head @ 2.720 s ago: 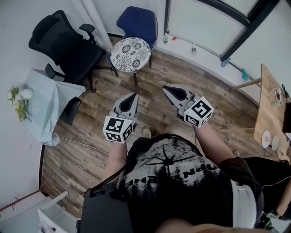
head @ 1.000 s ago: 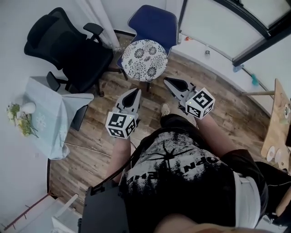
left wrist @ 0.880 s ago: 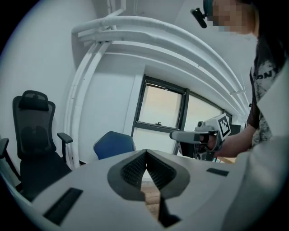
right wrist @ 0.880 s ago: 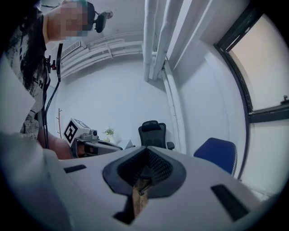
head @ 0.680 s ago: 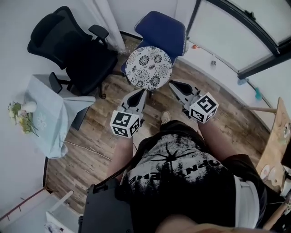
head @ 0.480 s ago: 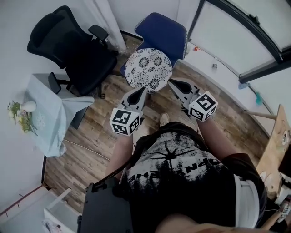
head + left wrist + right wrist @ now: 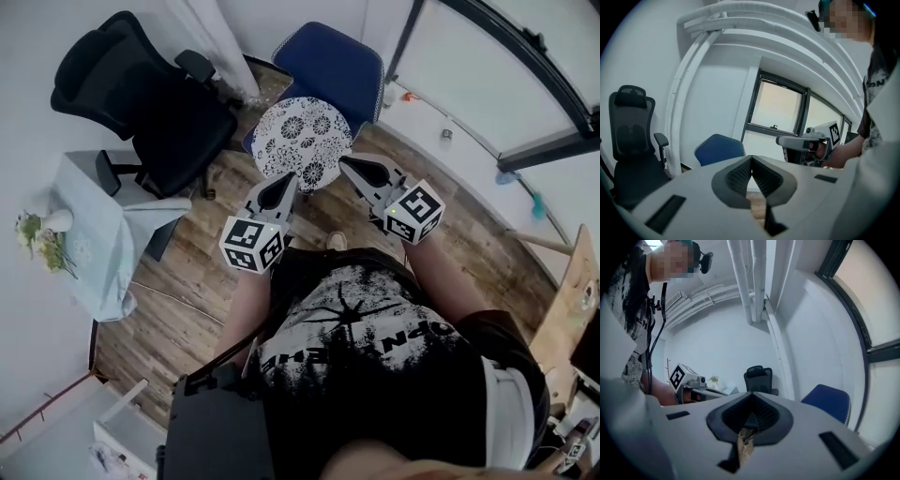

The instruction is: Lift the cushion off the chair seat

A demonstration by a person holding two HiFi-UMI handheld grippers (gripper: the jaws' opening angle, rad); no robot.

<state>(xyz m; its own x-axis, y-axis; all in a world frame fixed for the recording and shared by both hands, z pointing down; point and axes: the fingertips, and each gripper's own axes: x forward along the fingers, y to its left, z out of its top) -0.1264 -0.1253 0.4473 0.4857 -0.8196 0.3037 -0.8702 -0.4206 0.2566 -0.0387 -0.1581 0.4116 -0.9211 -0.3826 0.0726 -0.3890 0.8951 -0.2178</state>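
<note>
A round white cushion [image 7: 302,141] with a black flower print lies on the seat of a blue chair [image 7: 333,64] by the window wall. My left gripper [image 7: 289,178] is shut and empty, its tip just short of the cushion's near left edge. Just off the cushion's near right edge is my right gripper [image 7: 345,161], also shut and empty. Neither touches the cushion. In the left gripper view the shut left gripper [image 7: 751,158] points past the blue chair [image 7: 719,147]. The right gripper view shows the shut right gripper [image 7: 751,394] and the blue chair [image 7: 829,401]; the cushion is hidden in both.
A black office chair [image 7: 141,94] stands left of the blue chair. A small table with a pale blue cloth [image 7: 98,225] and flowers [image 7: 42,239] is at the far left. A wooden table [image 7: 572,309] sits at the right edge. The floor is wood planks.
The person has stepped toward the blue chair. Both grippers have moved forward together and their tips now sit close to the cushion's near edge. Both stay shut.
</note>
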